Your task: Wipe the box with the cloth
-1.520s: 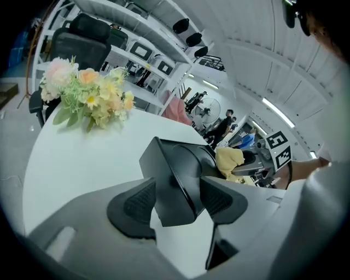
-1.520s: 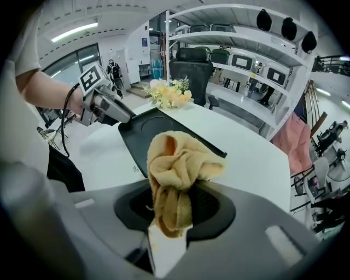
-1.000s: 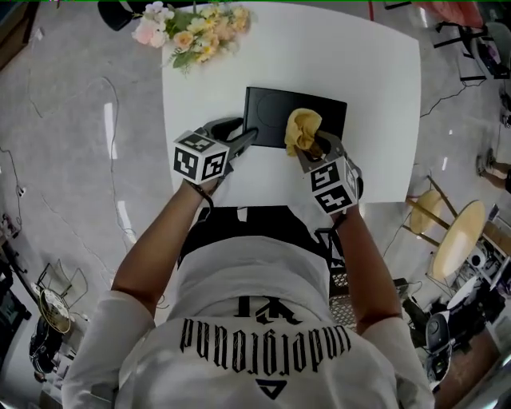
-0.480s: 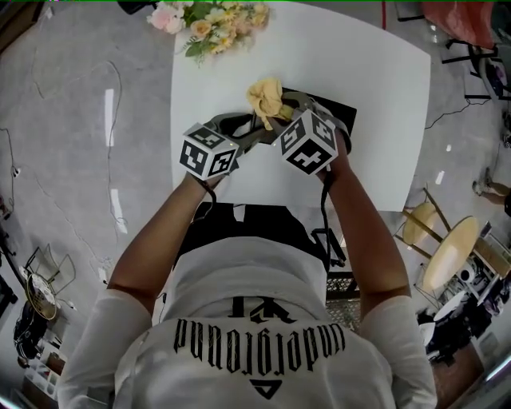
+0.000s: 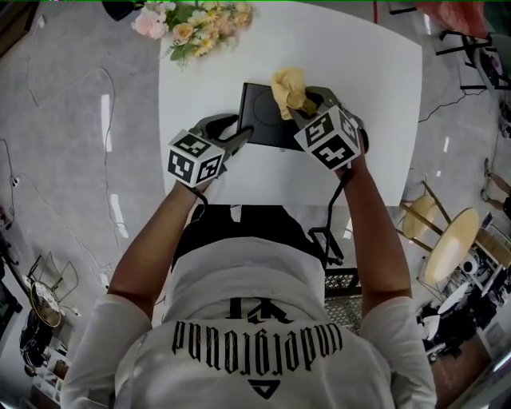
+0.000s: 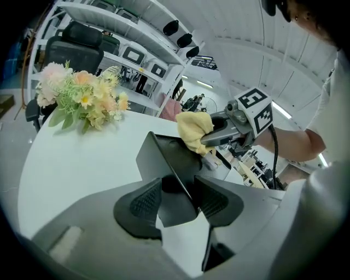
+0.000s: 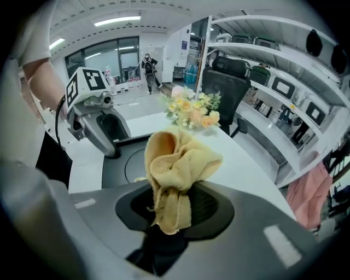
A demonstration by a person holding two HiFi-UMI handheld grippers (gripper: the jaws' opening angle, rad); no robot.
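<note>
Nearest to me, toward the near edge of the white table (image 5: 375,120), I am pinching the near-left corner of the black box (image 5: 263,120) with my left tongs (image 5: 242,137). The two ribbed pads (image 6: 143,201) are closing narrow on that thin corner, one on each side of it. The box is lying around the middle of the table, its lid showing a faint round ring.

To the right, my right tongs (image 5: 302,108) are reaching over the box from its near-right side. They are clamping a bunched yellow cloth (image 5: 288,88), and a short tail of it is hanging out behind the pads toward me. The crumpled ball of cloth is sticking out past the tips and sitting over the box's top, close to its far edge. Seen from my left tongs, it is looking as if it is touching the lid.

Farthest off, a bunch of pink and yellow flowers (image 5: 196,22) is lying at the far-left corner of the table, well apart from the box.
</note>
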